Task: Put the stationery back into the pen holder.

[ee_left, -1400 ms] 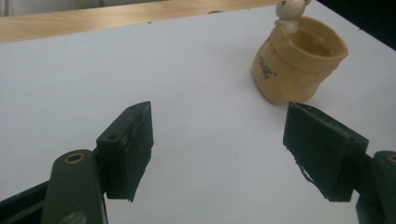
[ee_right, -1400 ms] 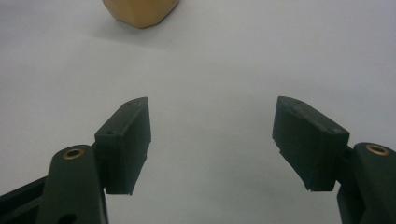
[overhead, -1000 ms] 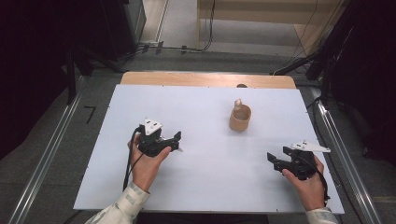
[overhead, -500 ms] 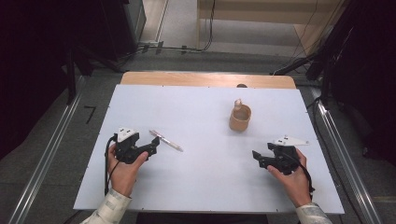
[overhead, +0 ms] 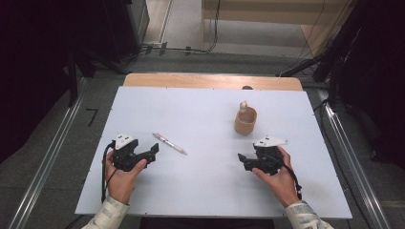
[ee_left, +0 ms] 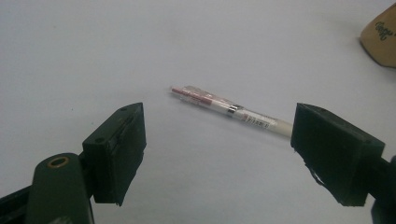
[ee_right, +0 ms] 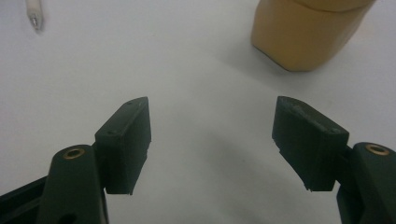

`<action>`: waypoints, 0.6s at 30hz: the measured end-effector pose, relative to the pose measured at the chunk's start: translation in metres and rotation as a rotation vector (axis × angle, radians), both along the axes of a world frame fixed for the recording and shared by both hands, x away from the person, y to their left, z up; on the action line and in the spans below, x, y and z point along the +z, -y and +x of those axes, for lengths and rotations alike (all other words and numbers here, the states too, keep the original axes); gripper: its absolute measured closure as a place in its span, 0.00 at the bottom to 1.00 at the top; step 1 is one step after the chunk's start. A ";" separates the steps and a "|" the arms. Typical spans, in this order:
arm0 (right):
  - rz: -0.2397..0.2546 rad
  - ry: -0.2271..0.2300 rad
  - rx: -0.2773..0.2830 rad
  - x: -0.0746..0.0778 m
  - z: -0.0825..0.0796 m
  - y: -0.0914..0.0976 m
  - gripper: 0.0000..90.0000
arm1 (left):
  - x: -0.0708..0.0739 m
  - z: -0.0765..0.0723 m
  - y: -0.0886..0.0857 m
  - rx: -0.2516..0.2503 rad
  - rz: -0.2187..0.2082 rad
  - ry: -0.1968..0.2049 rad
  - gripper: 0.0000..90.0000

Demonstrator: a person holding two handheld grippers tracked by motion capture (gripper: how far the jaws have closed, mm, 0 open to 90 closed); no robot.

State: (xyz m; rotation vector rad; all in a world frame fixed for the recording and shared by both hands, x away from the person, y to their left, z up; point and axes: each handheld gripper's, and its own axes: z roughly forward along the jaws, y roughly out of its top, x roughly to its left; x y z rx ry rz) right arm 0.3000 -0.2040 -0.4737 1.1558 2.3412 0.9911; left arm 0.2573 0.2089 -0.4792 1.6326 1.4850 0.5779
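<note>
White table sheet (overhead: 200,191) — matt, smooth, like laminate or paper, over a pale wooden board (overhead: 210,81) with visible grain at the far edge. Pen (ee_left: 233,110) of glossy plastic, clear over a red core toward one end, cream-white toward the other, with a shiny metal ring at the middle. Tan cup (ee_right: 303,32) — matt, smooth, wood-like or ceramic, hard to tell which. Left gripper (ee_left: 219,149) and right gripper (ee_right: 212,140) in matt black plastic, pad faces slightly rough; brass-coloured eyelets at the pivots. Light woven cloth on the sleeves (overhead: 110,217).

Even overhead light brightens the white table (overhead: 200,191); dark surroundings, soft shadows, slight blur.
</note>
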 end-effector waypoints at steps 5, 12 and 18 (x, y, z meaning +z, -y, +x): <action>-0.009 -0.008 0.019 -0.002 0.002 -0.011 0.30 | -0.003 0.000 0.001 -0.004 0.004 -0.010 0.21; -0.015 -0.020 0.031 -0.006 0.006 -0.022 0.31 | -0.004 0.001 -0.002 0.007 0.000 -0.010 0.21; 0.001 -0.024 0.054 -0.006 0.010 -0.039 0.31 | -0.004 0.002 -0.003 0.006 -0.001 -0.011 0.21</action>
